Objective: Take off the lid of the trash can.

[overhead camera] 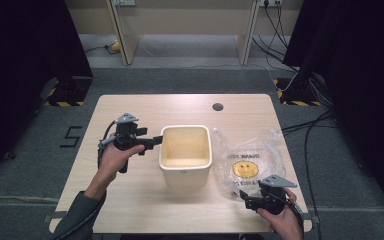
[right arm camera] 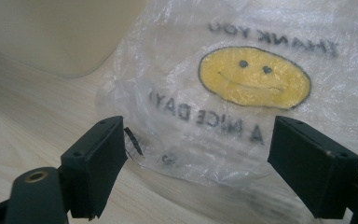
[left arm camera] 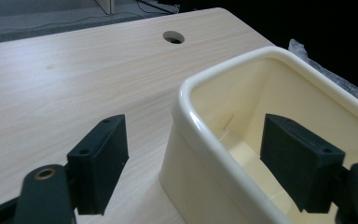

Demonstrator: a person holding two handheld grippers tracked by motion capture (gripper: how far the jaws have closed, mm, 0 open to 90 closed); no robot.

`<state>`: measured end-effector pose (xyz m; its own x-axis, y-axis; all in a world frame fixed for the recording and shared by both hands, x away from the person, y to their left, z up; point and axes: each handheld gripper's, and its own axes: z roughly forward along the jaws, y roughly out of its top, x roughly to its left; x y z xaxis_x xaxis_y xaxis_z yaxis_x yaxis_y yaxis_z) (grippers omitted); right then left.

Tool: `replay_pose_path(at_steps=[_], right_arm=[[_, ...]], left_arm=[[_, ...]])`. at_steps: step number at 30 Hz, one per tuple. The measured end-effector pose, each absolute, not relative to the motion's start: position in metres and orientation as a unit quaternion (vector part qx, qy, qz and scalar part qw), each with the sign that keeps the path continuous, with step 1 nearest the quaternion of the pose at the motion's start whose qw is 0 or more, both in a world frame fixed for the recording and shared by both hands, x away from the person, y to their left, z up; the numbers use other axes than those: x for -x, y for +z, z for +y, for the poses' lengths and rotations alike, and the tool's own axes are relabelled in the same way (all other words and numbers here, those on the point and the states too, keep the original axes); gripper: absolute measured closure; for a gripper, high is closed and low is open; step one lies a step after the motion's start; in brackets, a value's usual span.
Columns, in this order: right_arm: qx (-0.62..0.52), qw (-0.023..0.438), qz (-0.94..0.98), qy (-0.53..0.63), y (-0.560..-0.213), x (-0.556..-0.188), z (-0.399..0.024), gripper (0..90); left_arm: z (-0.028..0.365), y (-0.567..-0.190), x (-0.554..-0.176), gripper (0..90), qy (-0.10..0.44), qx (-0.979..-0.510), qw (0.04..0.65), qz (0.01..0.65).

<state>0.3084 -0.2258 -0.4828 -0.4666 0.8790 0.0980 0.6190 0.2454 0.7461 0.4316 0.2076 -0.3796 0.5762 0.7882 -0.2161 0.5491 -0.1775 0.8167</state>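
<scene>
The left gripper has its jaws standing wide apart astride the near wall of the cream plastic rectangular bin: in the left gripper view one pad sits outside the wall over the table, the other hangs inside the bin, and neither pad presses on the rim. The right gripper rests low at the table's near right edge with its jaws spread apart and nothing clamped; in the right gripper view they frame the near edge of the clear crinkled plastic bag with a yellow smiley face. The bag lies flat just right of the bin, touching it. Both sit on the light wooden table, which has a round cable hole near its far edge.
</scene>
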Motion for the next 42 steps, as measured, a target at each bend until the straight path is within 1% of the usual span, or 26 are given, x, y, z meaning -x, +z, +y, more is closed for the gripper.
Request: replay_pose_path(at_steps=[10, 13, 16, 18, 19, 24, 26, 28, 37, 42], right_arm=[[-0.483, 0.17, 0.772, 0.377, -0.484, -0.309, -0.225, 18.8], [-0.485, 0.168, 0.772, 0.377, -0.484, -0.308, -0.226, 18.8], [-0.485, 0.165, 0.771, 0.377, -0.484, -0.308, -0.226, 19.0], [-0.486, 0.165, 0.771, 0.377, -0.484, -0.308, -0.226, 19.0], [-0.487, 0.164, 0.77, 0.378, -0.484, -0.308, -0.226, 19.1], [-0.487, 0.162, 0.77, 0.38, -0.484, -0.308, -0.227, 19.3], [-0.487, 0.161, 0.769, 0.38, -0.485, -0.309, -0.228, 19.4], [-0.486, 0.161, 0.77, 0.38, -0.485, -0.308, -0.227, 19.5], [-0.487, 0.16, 0.771, 0.377, -0.486, -0.309, -0.227, 19.7], [-0.488, 0.159, 0.772, 0.376, -0.487, -0.309, -0.227, 19.7]], left_arm=[[0.192, -0.382, -0.459, 29.8, 0.131, -0.775, 0.433, 0.44], [0.186, -0.386, -0.466, 32.6, 0.13, -0.784, 0.422, 0.436], [0.179, -0.389, -0.471, 37.5, 0.128, -0.792, 0.415, 0.429], [0.178, -0.39, -0.473, 44.5, 0.127, -0.795, 0.413, 0.426], [0.174, -0.392, -0.477, 45.8, 0.125, -0.799, 0.404, 0.427], [0.168, -0.395, -0.479, 61.9, 0.129, -0.811, 0.391, 0.416], [0.167, -0.394, -0.477, 67.2, 0.131, -0.812, 0.393, 0.411], [0.166, -0.393, -0.476, 70.2, 0.142, -0.81, 0.393, 0.41], [0.166, -0.379, -0.47, 71.2, 0.156, -0.806, 0.397, 0.41], [0.17, -0.368, -0.467, 72.2, 0.151, -0.807, 0.399, 0.408]])
